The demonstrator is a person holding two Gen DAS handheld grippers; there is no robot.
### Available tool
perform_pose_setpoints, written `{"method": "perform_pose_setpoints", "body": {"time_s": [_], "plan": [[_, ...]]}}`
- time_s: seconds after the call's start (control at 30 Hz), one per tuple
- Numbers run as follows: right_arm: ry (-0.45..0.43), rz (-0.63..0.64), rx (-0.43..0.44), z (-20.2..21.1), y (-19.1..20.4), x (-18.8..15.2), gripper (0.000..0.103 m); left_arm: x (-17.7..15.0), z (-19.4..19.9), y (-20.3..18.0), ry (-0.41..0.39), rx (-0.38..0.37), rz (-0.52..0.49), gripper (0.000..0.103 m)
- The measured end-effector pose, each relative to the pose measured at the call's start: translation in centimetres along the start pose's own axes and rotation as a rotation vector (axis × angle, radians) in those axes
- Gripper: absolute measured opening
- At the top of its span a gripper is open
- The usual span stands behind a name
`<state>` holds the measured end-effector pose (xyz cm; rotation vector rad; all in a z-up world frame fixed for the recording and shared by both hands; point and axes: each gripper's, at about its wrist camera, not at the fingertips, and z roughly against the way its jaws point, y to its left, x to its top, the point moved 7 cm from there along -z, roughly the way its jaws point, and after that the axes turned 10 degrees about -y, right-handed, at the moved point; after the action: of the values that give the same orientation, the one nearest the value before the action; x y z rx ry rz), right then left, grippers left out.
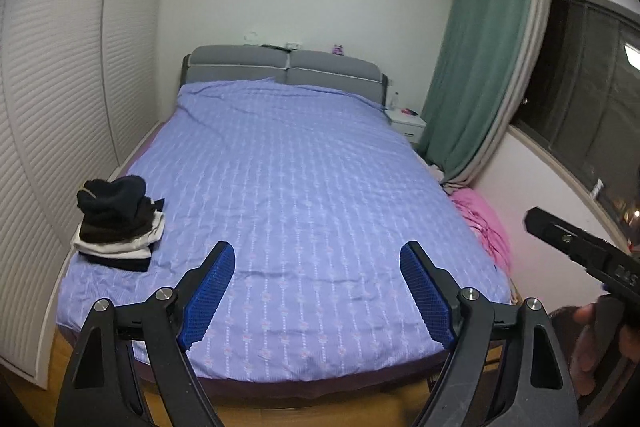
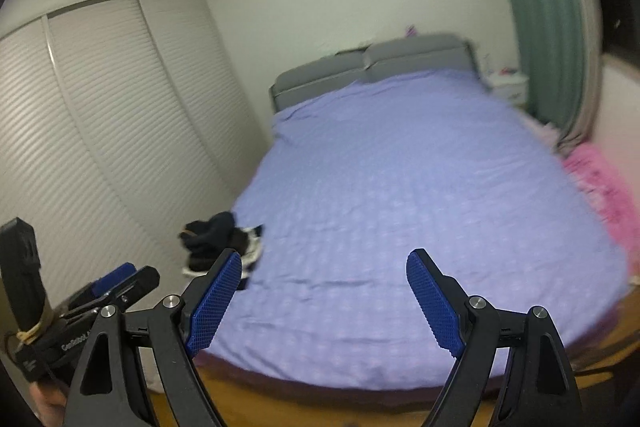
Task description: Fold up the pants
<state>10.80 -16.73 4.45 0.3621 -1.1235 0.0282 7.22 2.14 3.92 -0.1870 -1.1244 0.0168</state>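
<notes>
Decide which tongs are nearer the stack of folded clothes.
Left. The left tongs hang just right of the stack of folded clothes; the right tongs sit farther right, both empty.

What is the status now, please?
Left gripper open, empty. Right gripper open, empty. Folded clothes pile at bed corner. Nothing in the way.

Pile of folded clothes point(image 1: 118, 223) on bed point(image 1: 304, 187), near left corner, close to left edge beside louvred wardrobe side. Several garments stacked: dark navy or black piece at bottom, white layers above, brown and black layers higher. Topmost dark piece bunched, rounded, less flat than rest, pale band showing at its left. Stack leans slightly, edges uneven. In right wrist view pile point(image 2: 224, 247) blurred, individual pants cannot be told apart.
</notes>
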Motion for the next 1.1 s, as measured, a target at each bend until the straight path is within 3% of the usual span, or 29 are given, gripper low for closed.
{"method": "perform_pose_setpoints", "body": {"time_s": [0.37,0.73,1.1], "plan": [[-0.109,0.115,-0.154,8.3,-0.3,0.3,0.085,-0.5,5.3,-3.4,-0.024,0.037,-0.085,0.089],[-0.112,0.137,-0.212,10.8,0.1,-1.1,0.085,-1.9,7.9,-4.4,-0.035,0.065,-0.1,0.095],[-0.123,0.131,-0.228,12.0,0.3,-1.7,0.086,-2.4,9.3,-2.8,-0.043,0.118,-0.082,0.097]]}}
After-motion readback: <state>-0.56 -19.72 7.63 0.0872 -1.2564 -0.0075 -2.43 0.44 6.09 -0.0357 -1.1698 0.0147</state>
